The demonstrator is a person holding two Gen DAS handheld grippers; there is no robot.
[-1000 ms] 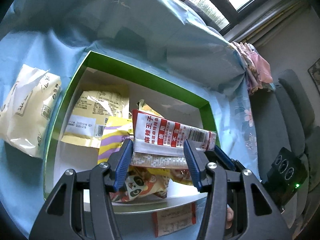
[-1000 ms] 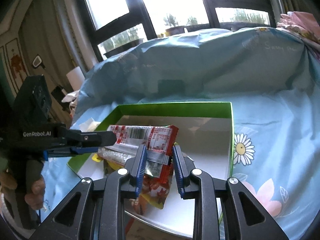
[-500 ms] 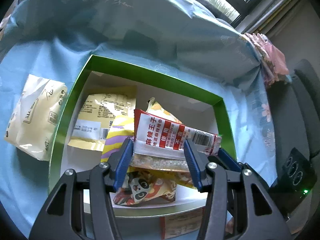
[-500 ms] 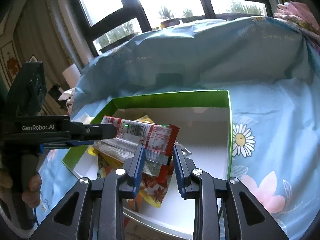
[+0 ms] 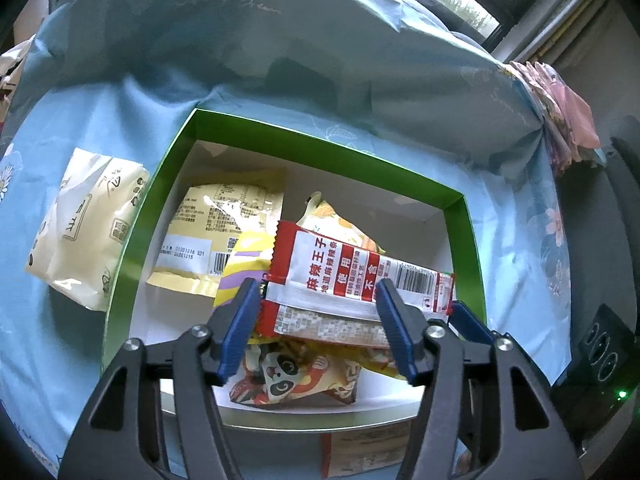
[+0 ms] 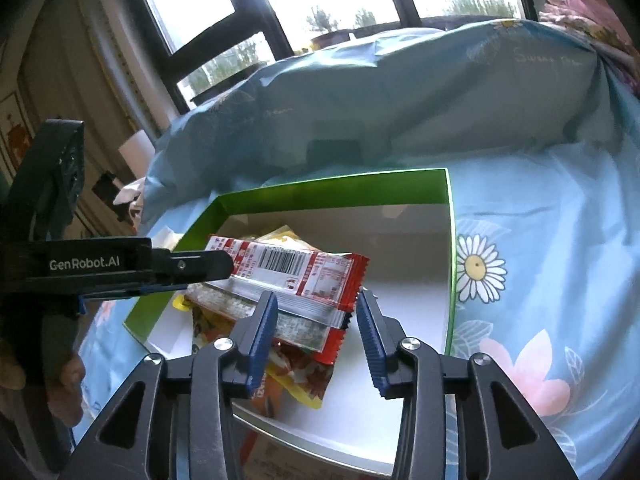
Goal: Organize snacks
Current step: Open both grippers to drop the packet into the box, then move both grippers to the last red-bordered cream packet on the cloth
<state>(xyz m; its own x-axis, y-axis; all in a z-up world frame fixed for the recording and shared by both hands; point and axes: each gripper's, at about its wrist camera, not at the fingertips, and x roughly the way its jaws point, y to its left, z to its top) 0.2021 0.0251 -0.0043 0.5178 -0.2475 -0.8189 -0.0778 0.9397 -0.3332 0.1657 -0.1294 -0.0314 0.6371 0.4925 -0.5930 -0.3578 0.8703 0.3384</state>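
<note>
Snacks pile in the green box (image 5: 466, 220); both fingers are apart (nothing pinched), so the red packet (image 5: 352, 276) rests on top.

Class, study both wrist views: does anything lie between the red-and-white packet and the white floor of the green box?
Yes. The red-and-white packet rests on a pile, with a panda packet and a yellow-and-purple packet partly under it. The green box shows bare floor only beside the pile.
</note>
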